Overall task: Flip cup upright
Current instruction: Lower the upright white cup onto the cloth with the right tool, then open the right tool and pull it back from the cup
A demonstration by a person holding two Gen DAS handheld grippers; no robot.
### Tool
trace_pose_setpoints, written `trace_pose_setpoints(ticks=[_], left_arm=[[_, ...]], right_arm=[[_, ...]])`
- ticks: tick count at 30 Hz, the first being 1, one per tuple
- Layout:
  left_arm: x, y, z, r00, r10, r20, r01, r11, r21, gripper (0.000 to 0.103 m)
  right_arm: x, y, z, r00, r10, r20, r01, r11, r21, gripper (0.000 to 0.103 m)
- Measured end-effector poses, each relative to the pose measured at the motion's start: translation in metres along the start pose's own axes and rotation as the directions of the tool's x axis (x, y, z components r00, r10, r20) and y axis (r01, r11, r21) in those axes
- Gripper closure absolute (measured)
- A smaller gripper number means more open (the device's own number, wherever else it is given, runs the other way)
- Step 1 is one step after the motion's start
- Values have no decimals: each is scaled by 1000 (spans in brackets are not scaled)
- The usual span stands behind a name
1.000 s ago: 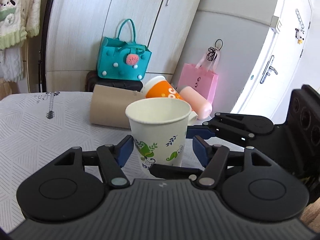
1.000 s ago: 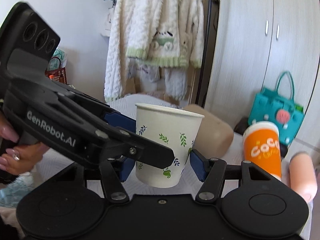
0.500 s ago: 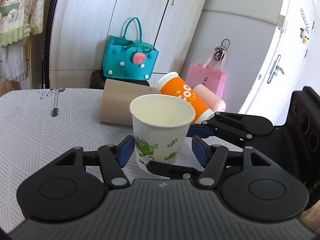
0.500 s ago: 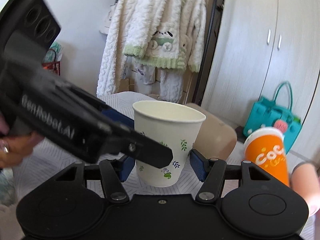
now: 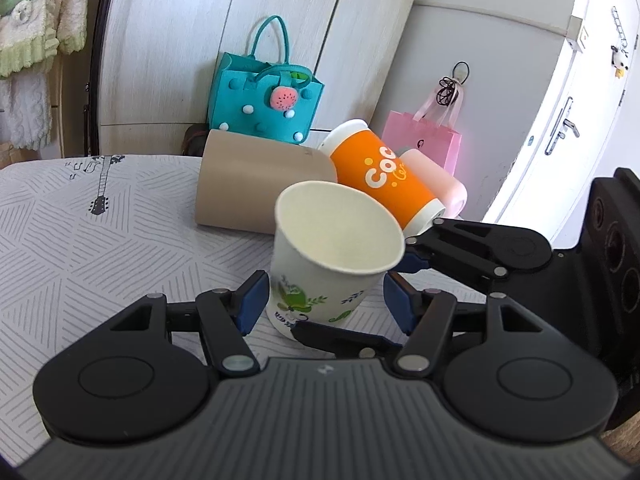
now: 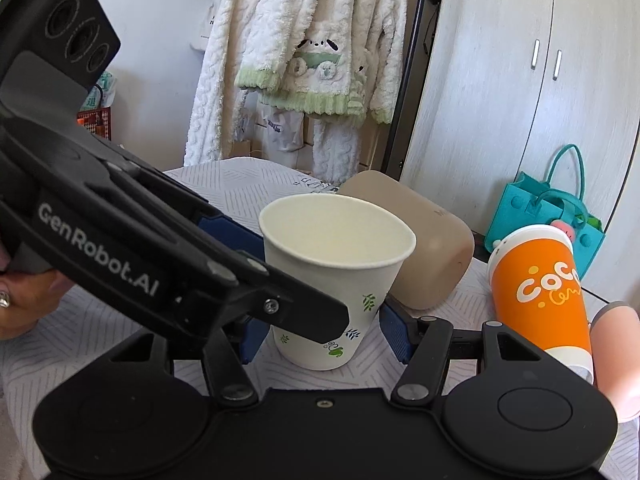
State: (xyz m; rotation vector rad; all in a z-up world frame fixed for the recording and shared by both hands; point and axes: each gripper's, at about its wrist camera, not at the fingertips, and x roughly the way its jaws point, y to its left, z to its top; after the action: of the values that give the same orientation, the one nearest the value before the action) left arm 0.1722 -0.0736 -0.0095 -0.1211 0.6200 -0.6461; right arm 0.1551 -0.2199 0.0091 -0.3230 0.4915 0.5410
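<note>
A white paper cup with green leaf print (image 5: 320,276) (image 6: 332,280) stands mouth-up on the patterned tablecloth (image 5: 80,240), leaning slightly in the left wrist view. My left gripper (image 5: 324,306) is open, its blue pads on either side of the cup's lower body with small gaps. My right gripper (image 6: 324,336) is also open around the cup from another side. Each gripper's fingers cross into the other's view, and the left one hides part of the cup in the right wrist view.
Behind the cup lie a tan cup (image 5: 256,188), an orange cup (image 5: 380,176) and a pink cup (image 5: 436,180) on their sides. A teal bag (image 5: 268,100) and a pink bag (image 5: 420,140) stand by the wardrobe beyond the table.
The cup has come lower and now rests on the table. Both cameras now look down more into its mouth. Both grippers stay open around it.
</note>
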Motion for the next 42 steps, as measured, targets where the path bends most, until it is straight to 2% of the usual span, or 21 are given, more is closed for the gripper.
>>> trace_pose_setpoints(ticks=[2,10,12,17,26,30,33,37,42], left_arm=[[-2,0,-1,1000,19,5,-19,1000,2,41],[-30,-6,-5,998,49,38,-49,999,-1,36],[-41,-11,-8,997,59,53,-59,998,0,33],[-61,-26,-11,987,121,105,-123,992,16,30],[-111,-55,-22,961,218,170,-227,973,34,25],[-129,-71,-30,945,264,192,-281,958,65,23],[-137,-80,-38,937,293,191,-314,945,91,22],[-146,-91,-48,933,300,197,-326,938,114,20],[-157,-99,-61,932,297,207,-321,943,92,18]], right_arm=[[0,-2,0,1000,-10,0,10,1000,10,29],[-27,-6,-5,999,-32,13,31,998,52,28],[-37,-5,-6,999,-46,24,45,997,63,25],[-64,3,-4,994,-95,50,91,992,88,25],[-121,16,-9,973,-185,138,165,976,141,24],[-137,21,-11,963,-222,154,193,963,187,23],[-145,31,-16,950,-274,148,243,950,196,23],[-155,43,-21,944,-299,139,264,939,220,23],[-163,55,-32,932,-344,111,309,917,252,22]])
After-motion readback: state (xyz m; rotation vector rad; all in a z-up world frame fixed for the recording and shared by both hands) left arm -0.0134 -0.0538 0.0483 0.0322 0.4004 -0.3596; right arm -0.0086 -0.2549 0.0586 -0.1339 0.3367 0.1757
